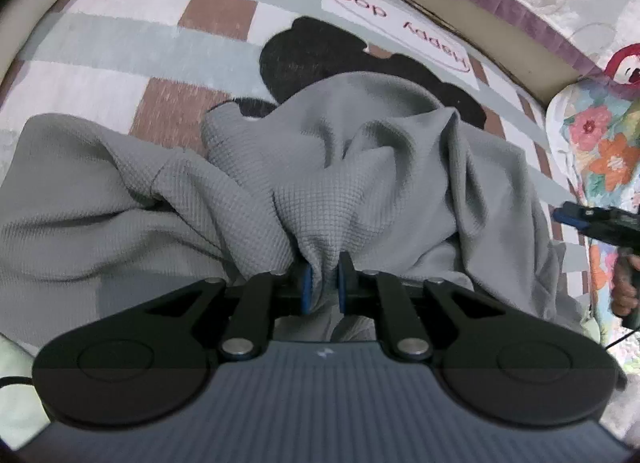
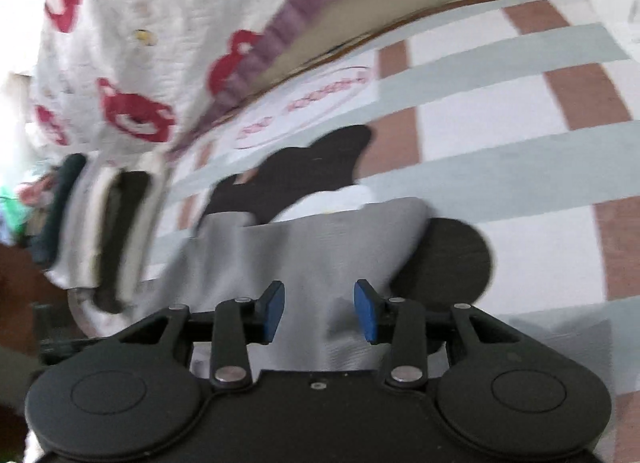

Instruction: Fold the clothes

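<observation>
A grey waffle-knit garment (image 1: 320,167) lies bunched on a checked rug (image 1: 132,47) printed with a black dog shape. My left gripper (image 1: 323,283) is shut on a gathered fold of it, and the cloth fans out forward from the blue pads (image 1: 306,289). My right gripper (image 2: 320,311) hangs open over another part of the grey garment (image 2: 304,247), with cloth lying in the gap between its blue pads (image 2: 274,311); this view is blurred. In the left wrist view the right gripper (image 1: 560,216) shows at the far right edge, held by a hand (image 1: 624,283).
A white quilt with red and purple prints (image 2: 132,35) borders the rug's far side. A flowered cloth (image 1: 600,155) lies at the right. A stack of folded clothes (image 2: 108,231) sits at the left of the right wrist view.
</observation>
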